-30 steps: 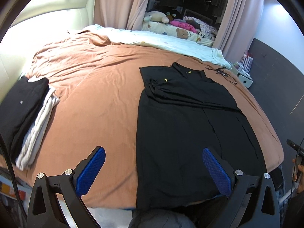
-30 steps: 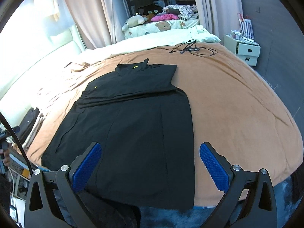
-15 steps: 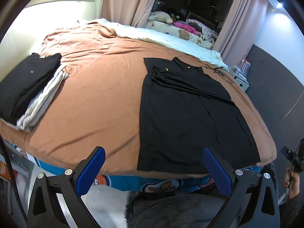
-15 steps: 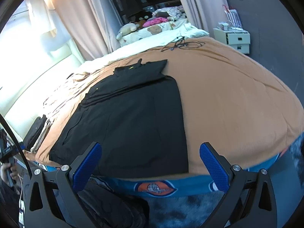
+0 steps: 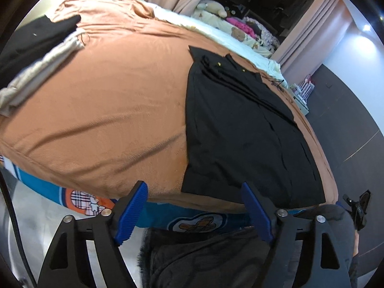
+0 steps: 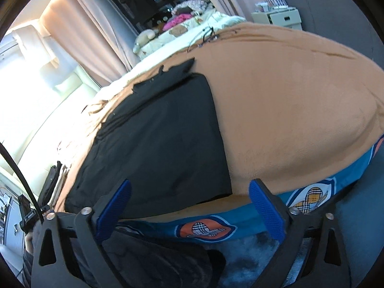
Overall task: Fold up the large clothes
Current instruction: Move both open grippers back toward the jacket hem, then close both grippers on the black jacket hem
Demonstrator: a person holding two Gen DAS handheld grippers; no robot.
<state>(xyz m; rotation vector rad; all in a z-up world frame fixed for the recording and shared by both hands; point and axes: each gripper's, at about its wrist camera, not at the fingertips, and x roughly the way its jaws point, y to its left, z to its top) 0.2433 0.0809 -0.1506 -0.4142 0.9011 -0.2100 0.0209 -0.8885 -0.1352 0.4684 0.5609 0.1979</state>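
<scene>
A large black garment [image 5: 240, 124] [image 6: 163, 132] lies flat on the brown bed cover [image 5: 108, 96] [image 6: 288, 96], with its sleeves folded across the far end. My left gripper [image 5: 194, 189] hangs at the bed's near edge. Its jaws are closing, the hem's near left corner shows between them, and the pads are not pressing on it. My right gripper [image 6: 190, 187] is at the hem's near right corner. Its jaws stand wide and are closing slightly, with no grip on the cloth.
Folded black and grey clothes [image 5: 36, 48] are stacked at the bed's left. Soft toys and pillows [image 5: 216, 7] lie at the head, a cable [image 6: 206, 36] beyond the garment, a nightstand [image 6: 280, 16] behind. A blue patterned sheet [image 5: 199, 223] hangs below the cover's edge.
Both grippers have sunk and rolled, from above the bed to the level of its near edge. The garment's hem now sits at the fingertips. The left jaws have narrowed.
</scene>
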